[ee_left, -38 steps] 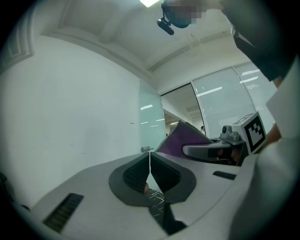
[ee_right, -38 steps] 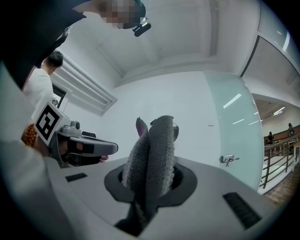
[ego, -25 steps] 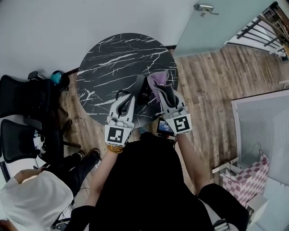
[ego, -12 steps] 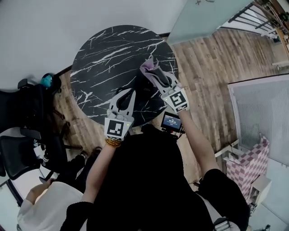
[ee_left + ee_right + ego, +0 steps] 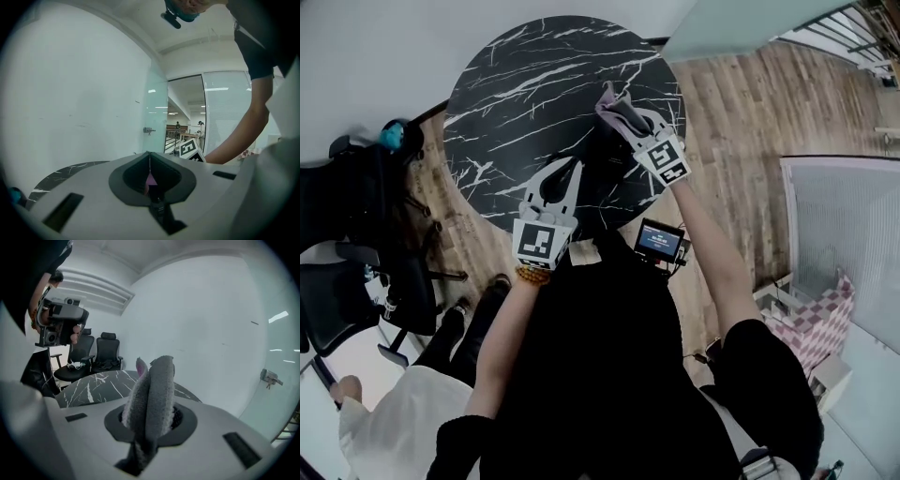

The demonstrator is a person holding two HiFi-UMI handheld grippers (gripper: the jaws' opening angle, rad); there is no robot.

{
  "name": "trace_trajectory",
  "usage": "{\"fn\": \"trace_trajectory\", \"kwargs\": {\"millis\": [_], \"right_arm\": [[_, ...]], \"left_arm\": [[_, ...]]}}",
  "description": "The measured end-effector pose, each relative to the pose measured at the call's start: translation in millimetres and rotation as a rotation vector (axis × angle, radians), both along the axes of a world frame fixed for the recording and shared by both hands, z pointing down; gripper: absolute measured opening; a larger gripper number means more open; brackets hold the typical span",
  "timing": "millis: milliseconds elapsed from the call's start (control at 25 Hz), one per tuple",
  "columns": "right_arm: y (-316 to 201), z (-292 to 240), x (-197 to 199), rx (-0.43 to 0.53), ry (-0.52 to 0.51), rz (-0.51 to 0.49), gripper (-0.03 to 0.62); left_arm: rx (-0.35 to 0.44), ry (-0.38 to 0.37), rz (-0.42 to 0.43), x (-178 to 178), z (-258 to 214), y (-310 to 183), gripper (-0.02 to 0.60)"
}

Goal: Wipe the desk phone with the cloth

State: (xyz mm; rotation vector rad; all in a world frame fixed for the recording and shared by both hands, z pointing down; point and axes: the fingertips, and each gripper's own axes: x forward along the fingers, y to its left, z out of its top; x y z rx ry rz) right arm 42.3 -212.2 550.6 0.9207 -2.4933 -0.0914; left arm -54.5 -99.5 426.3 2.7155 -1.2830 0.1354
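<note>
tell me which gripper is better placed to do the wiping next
Right. The right gripper is shut on the cloth and holds it over the table. The left gripper is shut with no cloth between its jaws, so it would probably need a handover first.
</note>
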Motion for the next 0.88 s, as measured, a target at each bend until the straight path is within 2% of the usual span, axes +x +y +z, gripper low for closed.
{"fn": "trace_trajectory", "kwargs": {"millis": [200,600,880], "right_arm": [[-4.0,29.4,-4.5,-0.048,0.036,-0.022,0.064],[-11.9,60.3,5.3,-0.110,0.041,0.015,0.064],[-15.5,74.5,4.7,-0.106,0.099,0.000,0.064]], "left_arm": [[0.014,-0.013,0.005,6.3,2.9,-2.0,0.017],[0.001,-0.021,-0.001,9.8,5.6,-0.6,0.017],[-0.010,-0.032,-0.016,6.4,10.6,1.7,0.017]]}}
